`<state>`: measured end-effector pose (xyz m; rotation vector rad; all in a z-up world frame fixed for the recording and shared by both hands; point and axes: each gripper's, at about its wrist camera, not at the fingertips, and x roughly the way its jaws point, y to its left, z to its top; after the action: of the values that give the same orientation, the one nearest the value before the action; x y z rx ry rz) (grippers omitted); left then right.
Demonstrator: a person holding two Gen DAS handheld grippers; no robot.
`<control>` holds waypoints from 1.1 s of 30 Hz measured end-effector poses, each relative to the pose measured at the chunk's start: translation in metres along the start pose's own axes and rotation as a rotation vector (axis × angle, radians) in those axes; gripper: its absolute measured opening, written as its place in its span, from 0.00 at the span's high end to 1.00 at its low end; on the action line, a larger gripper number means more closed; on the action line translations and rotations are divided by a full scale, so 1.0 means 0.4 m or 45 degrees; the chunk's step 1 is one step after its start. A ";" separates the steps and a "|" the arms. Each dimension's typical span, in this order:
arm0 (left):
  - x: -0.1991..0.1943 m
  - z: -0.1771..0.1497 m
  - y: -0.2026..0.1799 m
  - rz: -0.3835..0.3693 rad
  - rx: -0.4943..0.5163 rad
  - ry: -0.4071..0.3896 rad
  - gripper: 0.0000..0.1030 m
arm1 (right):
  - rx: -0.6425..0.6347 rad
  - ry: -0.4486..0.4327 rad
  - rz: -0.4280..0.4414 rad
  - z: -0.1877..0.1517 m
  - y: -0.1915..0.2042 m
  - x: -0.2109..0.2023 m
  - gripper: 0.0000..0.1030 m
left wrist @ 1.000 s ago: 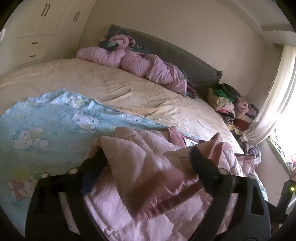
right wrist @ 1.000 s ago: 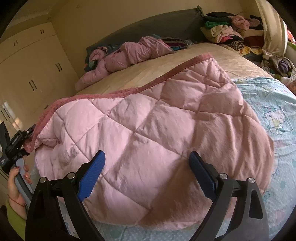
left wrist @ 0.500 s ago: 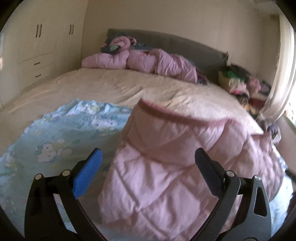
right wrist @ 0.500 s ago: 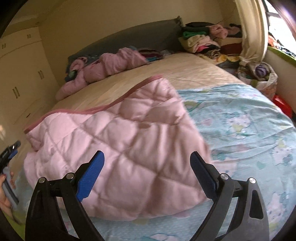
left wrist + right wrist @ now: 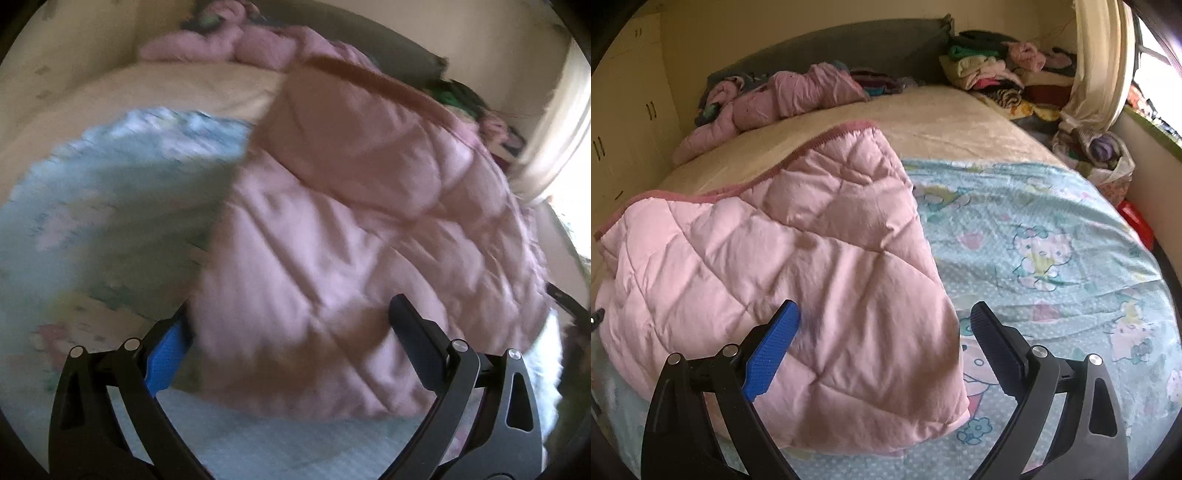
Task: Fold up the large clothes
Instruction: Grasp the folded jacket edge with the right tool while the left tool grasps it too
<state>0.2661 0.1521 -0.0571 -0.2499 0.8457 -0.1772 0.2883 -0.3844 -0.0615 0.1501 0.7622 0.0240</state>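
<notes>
My left gripper (image 5: 288, 350) and right gripper (image 5: 884, 349) both hang wide apart, holding nothing. The pink quilted blanket (image 5: 783, 258) lies folded at centre-left on the pale-blue cartoon-print sheet (image 5: 1052, 240). Next, I judge, comes regripping its near edge for another fold.

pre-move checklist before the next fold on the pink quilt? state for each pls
1. Left gripper open and empty: ok.
2. Right gripper open and empty: ok.
3. Pink quilt lying folded on the cartoon-print sheet, not hanging off: ok in the right wrist view.
4. Maroon-trimmed edge visible for a regrasp: ok, it runs along the far side of the quilt.
5. Layers aligned at the near right corner: cannot tell, the underside is hidden.
6. Left wrist view usable for aiming: not ok, heavy motion blur.
</notes>
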 end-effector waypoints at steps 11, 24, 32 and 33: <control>-0.030 0.031 -0.049 0.031 0.088 -0.167 0.81 | 0.062 -0.148 0.067 0.015 0.014 -0.034 0.81; 0.119 0.164 -0.067 0.114 0.037 -0.216 0.83 | 0.179 -0.147 -0.081 0.162 0.032 0.150 0.83; 0.174 0.175 -0.063 0.166 0.059 -0.184 0.81 | 0.160 -0.081 -0.198 0.142 0.026 0.268 0.84; 0.178 0.175 -0.063 0.166 0.065 -0.185 0.81 | 0.142 -0.075 -0.213 0.135 0.029 0.280 0.84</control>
<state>0.3642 0.1205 -0.0562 -0.1573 0.7096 -0.0574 0.4070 -0.3711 -0.0981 0.1920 0.7157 -0.1817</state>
